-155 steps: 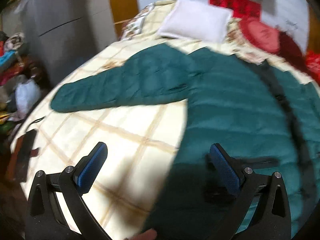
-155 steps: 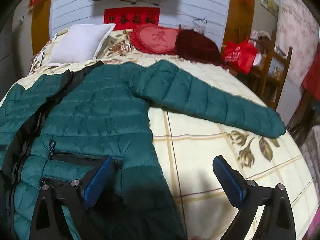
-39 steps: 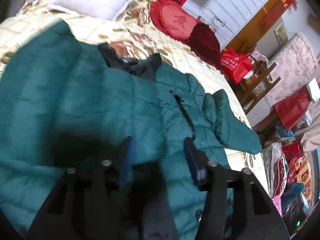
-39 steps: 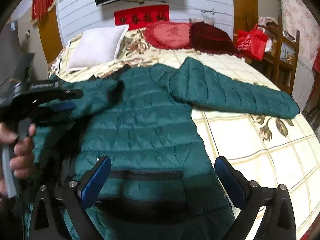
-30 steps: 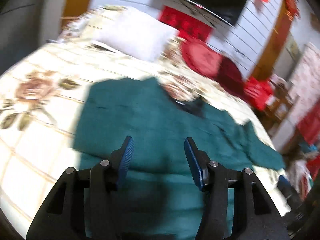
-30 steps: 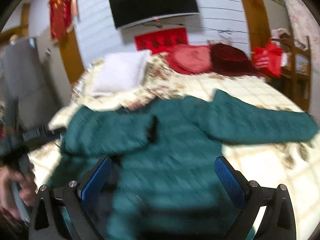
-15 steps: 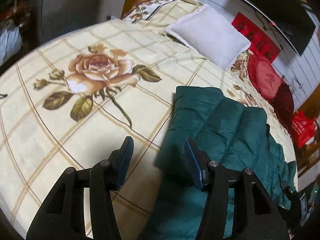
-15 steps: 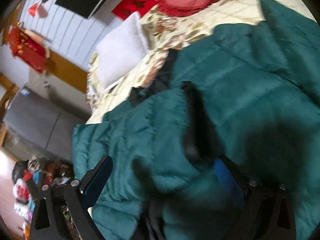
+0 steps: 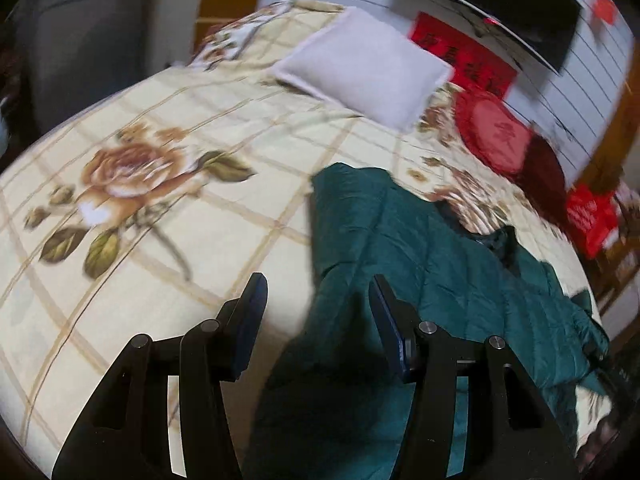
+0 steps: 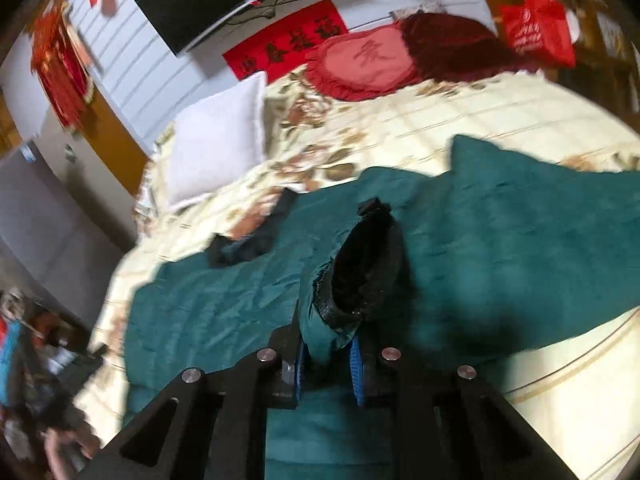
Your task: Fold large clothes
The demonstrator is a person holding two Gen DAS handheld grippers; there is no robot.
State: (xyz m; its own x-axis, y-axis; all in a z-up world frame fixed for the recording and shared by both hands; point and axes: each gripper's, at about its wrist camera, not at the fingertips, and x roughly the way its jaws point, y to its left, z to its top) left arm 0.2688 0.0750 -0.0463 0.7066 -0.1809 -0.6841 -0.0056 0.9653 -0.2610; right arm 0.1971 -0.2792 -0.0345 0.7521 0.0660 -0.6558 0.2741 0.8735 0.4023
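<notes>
A dark green padded jacket (image 9: 432, 264) lies on a floral bedspread (image 9: 168, 216), its left sleeve folded across the body. My left gripper (image 9: 318, 312) is open and empty, just above the jacket's left edge. In the right wrist view the jacket (image 10: 520, 232) spreads across the bed. My right gripper (image 10: 326, 364) is shut on the sleeve cuff (image 10: 360, 276), whose black lining gapes open above the fingers.
A white pillow (image 9: 360, 68) and red cushions (image 9: 496, 136) lie at the head of the bed. A red bag (image 10: 536, 28) sits at the far right. Clutter (image 10: 24, 344) lies on the floor left of the bed. A grey cabinet (image 9: 80, 32) stands at the left.
My right gripper has closed on the sleeve cuff and lifted it. My left gripper has stayed open near the jacket's left edge, with the view tilting slightly.
</notes>
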